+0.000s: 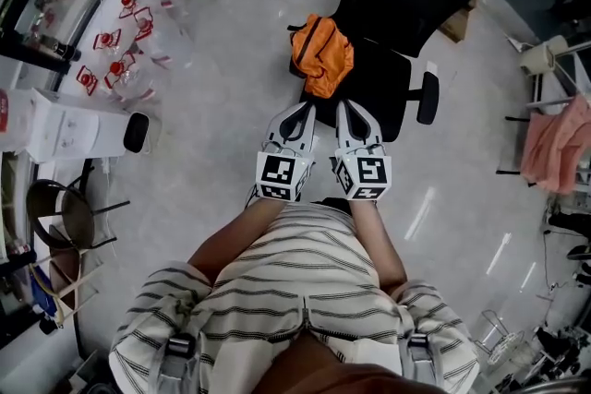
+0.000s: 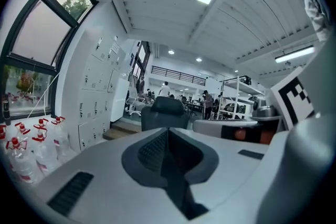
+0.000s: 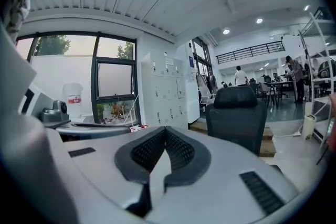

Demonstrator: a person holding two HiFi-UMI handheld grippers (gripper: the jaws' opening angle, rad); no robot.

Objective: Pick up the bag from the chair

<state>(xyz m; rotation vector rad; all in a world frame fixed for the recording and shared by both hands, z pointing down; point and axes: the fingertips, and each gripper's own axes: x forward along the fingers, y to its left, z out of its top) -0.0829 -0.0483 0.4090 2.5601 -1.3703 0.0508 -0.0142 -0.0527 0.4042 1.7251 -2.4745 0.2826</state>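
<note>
Left tongs (image 1: pixel 302 109) clenched, jaws pressed together with nothing between them. Right tongs (image 1: pixel 347 109) same, clenched and empty. I hold them side by side, pointing at the chair (image 1: pixel 399 80), tips at the seat's near edge, roughly level. Marker cubes face up toward my head.

Orange bag (image 1: pixel 321 56) lies crumpled on the chair seat, at its left side in the head view and hanging a bit over that edge. Left tongs' tips sit just short of the bag's near end; I can't tell if they touch. Right tongs' tips are just to its right, over the black seat.

Chair backrest stands beyond the bag. Clear bottles with red tops (image 1: pixel 118 41) sit on the floor well left of the chair. Pink cloth (image 1: pixel 554 143) hangs well to the chair's right.
</note>
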